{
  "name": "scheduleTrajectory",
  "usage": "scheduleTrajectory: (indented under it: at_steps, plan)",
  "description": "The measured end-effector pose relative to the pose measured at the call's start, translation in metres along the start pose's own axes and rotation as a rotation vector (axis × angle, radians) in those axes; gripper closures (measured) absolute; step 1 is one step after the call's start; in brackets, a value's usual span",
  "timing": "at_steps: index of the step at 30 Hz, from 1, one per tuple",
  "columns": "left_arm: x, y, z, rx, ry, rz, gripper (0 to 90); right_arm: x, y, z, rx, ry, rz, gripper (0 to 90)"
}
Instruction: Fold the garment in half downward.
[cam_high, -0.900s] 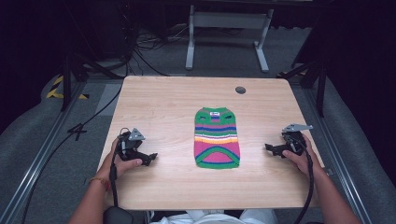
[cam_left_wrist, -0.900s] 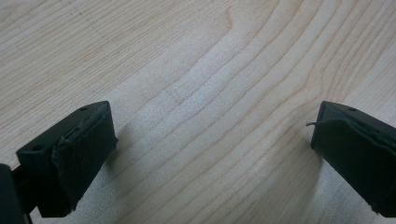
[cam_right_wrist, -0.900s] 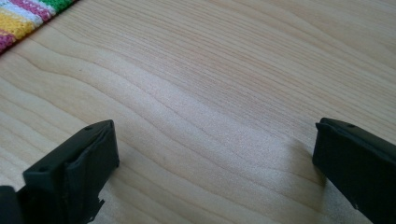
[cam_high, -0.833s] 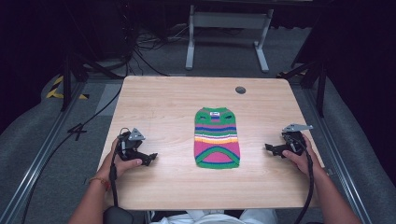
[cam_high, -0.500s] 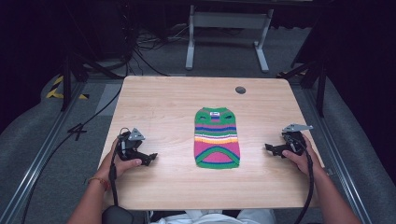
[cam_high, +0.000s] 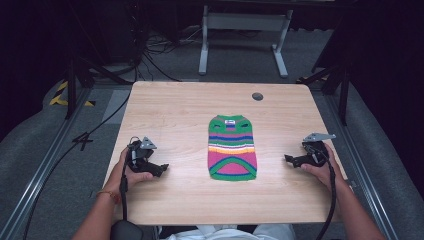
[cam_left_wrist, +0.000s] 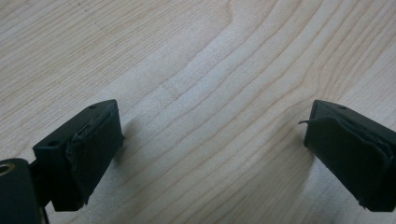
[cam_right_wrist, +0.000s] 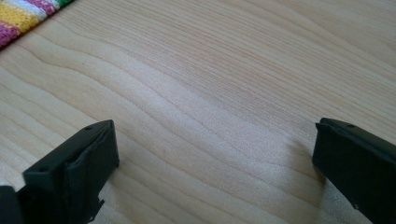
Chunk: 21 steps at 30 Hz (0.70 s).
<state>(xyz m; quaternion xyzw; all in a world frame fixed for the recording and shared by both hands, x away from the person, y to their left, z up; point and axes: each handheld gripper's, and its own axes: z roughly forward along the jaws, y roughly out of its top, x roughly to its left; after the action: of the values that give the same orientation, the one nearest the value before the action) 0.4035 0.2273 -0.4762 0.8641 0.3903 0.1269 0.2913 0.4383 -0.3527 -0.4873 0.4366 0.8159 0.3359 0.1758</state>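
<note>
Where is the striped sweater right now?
In the high view the sweater lies flat mid-table, between the left gripper and right gripper, touching neither.

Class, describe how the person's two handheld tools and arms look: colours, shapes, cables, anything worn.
Both tools, the left tool and the right tool, are black, each topped by a grey three-cornered plate. Each has two blocky black jaws with worn pad edges and trails a black cable. The forearms are bare; the left wrist wears a thin bracelet.
</note>
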Motion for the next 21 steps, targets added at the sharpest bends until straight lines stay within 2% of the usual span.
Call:
scheduleTrajectory:
  at_steps: [3,5,7,9,10,11,13,15,16,18,19,20,21]
  plan:
    - [-0.002,0.0,0.0,-0.011,-0.001,-0.009,5.2,0.0,0.0,0.0,0.003,0.006,-0.007,0.6]
    - [-0.002,0.0,0.0,-0.03,-0.003,-0.004,8.5,-0.001,0.0,0.0,0.005,0.008,-0.015,1.8]
    - [-0.003,0.0,0.0,-0.042,-0.002,0.003,16.4,-0.001,0.001,-0.001,0.005,0.013,-0.018,2.9]
    - [-0.004,0.003,-0.001,-0.045,-0.043,0.012,22.3,0.0,0.003,-0.001,0.005,0.022,-0.028,11.0]
    - [-0.004,0.003,-0.001,-0.045,-0.043,0.012,27.0,0.0,0.003,-0.001,0.005,0.022,-0.028,11.0]
    - [-0.004,0.005,-0.002,-0.051,-0.051,0.028,30.8,0.002,0.005,-0.002,-0.005,0.04,-0.035,16.4]
    - [0.0,0.011,-0.007,-0.088,-0.055,0.022,27.2,0.004,0.006,-0.001,-0.002,0.046,-0.046,18.0]
    - [0.003,0.017,-0.01,-0.104,-0.059,0.007,28.6,0.005,0.007,-0.001,-0.005,0.052,-0.045,18.7]
    - [0.004,0.021,-0.011,-0.114,-0.073,-0.007,28.7,0.006,0.009,-0.002,-0.005,0.053,-0.046,19.3]
    - [0.004,0.029,-0.013,-0.128,-0.087,-0.001,28.7,0.006,0.013,-0.006,-0.022,0.072,-0.022,20.6]
    - [0.004,0.029,-0.013,-0.128,-0.087,-0.001,28.7,0.006,0.013,-0.006,-0.022,0.072,-0.022,20.6]
    - [0.003,0.033,-0.012,-0.125,-0.073,0.017,28.7,0.006,0.018,-0.008,-0.035,0.07,-0.026,22.1]
    - [0.001,0.038,-0.011,-0.117,-0.084,0.012,28.6,0.008,0.021,-0.01,-0.045,0.069,-0.022,24.1]
